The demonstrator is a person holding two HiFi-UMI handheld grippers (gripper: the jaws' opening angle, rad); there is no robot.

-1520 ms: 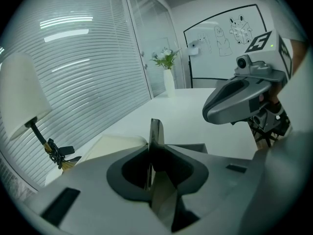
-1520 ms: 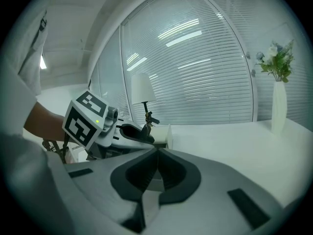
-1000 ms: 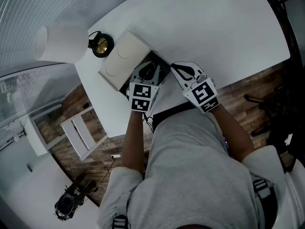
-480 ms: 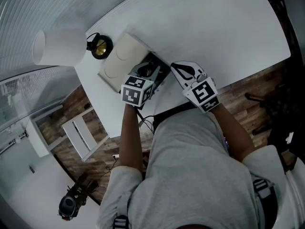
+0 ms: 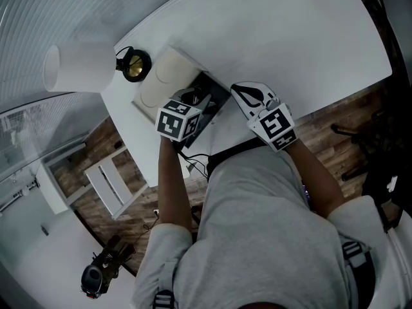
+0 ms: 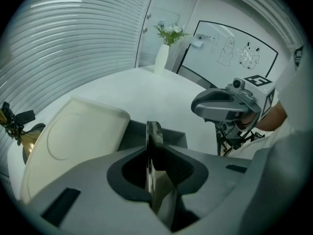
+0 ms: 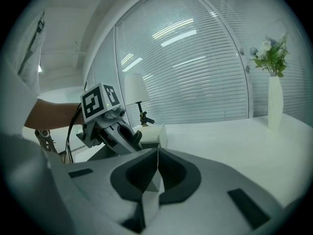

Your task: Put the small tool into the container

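My L gripper (image 6: 149, 148) clamps tool (image 6: 155, 131) by box (image 6: 133, 134); R gripper (image 7: 157, 154) closed, empty. Risk: thin pinch, so tool may twist and miss box.

The head camera looks steeply down from well above onto the white round-edged worktop (image 5: 290, 37). The camera on the left claw (image 6: 149, 151) sights low along jaws pinching a thin dark tool (image 6: 154, 131), facing the right claw (image 7: 157, 153). That claw's camera faces back, so each shows the other.
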